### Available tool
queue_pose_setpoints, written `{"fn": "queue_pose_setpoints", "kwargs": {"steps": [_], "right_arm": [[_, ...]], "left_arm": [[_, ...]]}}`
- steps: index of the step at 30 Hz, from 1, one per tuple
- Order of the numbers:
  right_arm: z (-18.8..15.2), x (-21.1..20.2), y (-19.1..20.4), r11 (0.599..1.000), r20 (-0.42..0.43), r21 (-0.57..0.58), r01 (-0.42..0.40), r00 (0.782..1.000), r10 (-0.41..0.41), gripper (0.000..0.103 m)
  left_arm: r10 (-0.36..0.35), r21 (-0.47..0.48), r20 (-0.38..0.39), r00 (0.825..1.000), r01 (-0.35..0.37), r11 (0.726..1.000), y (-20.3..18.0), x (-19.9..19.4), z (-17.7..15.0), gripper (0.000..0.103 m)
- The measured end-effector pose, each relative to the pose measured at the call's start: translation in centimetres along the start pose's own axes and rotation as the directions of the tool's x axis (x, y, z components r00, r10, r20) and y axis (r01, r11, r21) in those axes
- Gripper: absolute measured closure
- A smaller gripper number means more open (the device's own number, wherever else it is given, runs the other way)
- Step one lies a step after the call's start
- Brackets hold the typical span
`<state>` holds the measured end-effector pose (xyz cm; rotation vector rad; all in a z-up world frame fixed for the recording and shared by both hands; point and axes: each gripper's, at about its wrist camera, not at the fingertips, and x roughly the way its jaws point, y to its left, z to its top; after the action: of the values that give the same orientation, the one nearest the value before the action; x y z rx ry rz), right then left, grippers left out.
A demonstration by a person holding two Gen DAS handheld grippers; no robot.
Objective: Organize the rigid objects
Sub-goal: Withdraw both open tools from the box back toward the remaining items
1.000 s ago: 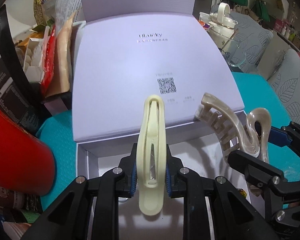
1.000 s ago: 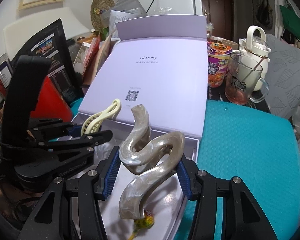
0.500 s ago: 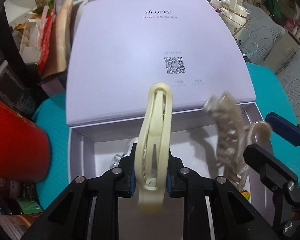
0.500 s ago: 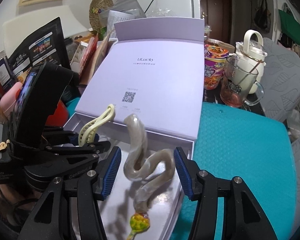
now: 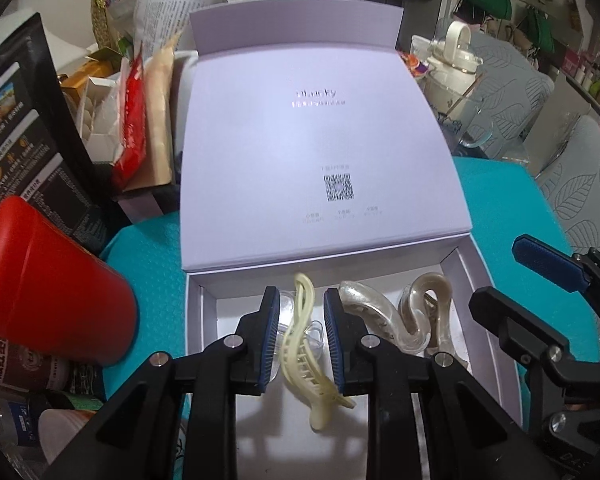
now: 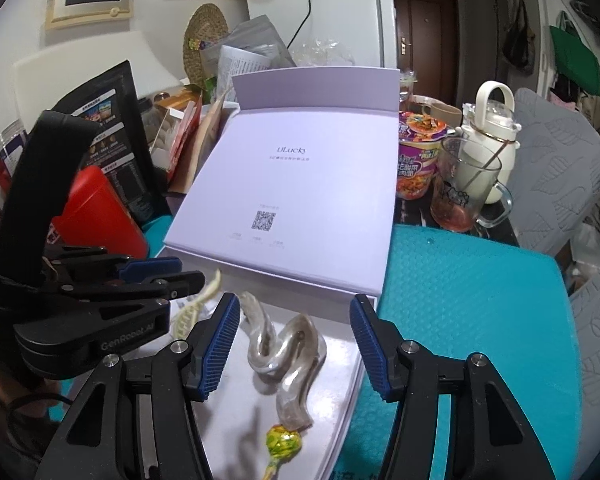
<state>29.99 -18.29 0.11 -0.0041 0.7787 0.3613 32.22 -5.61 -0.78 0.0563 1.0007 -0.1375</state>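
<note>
A white box (image 5: 204, 320) lies open on the teal mat, its lilac lid (image 5: 320, 140) folded back. My left gripper (image 5: 300, 292) is shut on a cream hair clip (image 5: 300, 344), which hangs twisted between the blue pads with its teeth showing over the box. The cream clip (image 6: 198, 302) looks blurred beside the left gripper (image 6: 188, 274) in the right wrist view. A pearly S-shaped claw clip (image 6: 284, 352) rests on the box floor. My right gripper (image 6: 296, 308) is opening above it, pads well clear on both sides. The same claw clip (image 5: 440, 292) shows right of my left fingers.
A wrapped lollipop (image 6: 282, 442) lies in the box near its front. A red canister (image 5: 52, 280) and snack packets crowd the left. A glass mug (image 6: 464, 188), a noodle cup (image 6: 416, 160) and a white kettle (image 6: 496, 136) stand back right. Teal mat (image 6: 480, 300) stretches right.
The right gripper's jaws spread and the pearly clip dropped from them into the box. The cream clip swung from upright to a twisted, hanging pose in the left gripper, which pulled back from the lid.
</note>
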Motion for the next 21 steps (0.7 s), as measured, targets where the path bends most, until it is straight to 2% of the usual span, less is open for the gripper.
{"fn": "queue_pose_setpoints", "kwargs": {"steps": [11,21], "right_arm": [[0.4,-4.2,-0.3,0.998,0.081,0.062,0.002,0.997,-0.007,0.046],[-0.2,-9.4,1.1,0.999,0.135,0.044,0.022,0.990,-0.028,0.046]], "left_arm": [[-0.049,-0.008,0.065,0.997,0.050,0.999,0.1,-4.0,0.3,0.081],[-0.055,0.005,0.136,0.989,0.055,0.998,-0.5,-9.0,-0.7,0.081]]}}
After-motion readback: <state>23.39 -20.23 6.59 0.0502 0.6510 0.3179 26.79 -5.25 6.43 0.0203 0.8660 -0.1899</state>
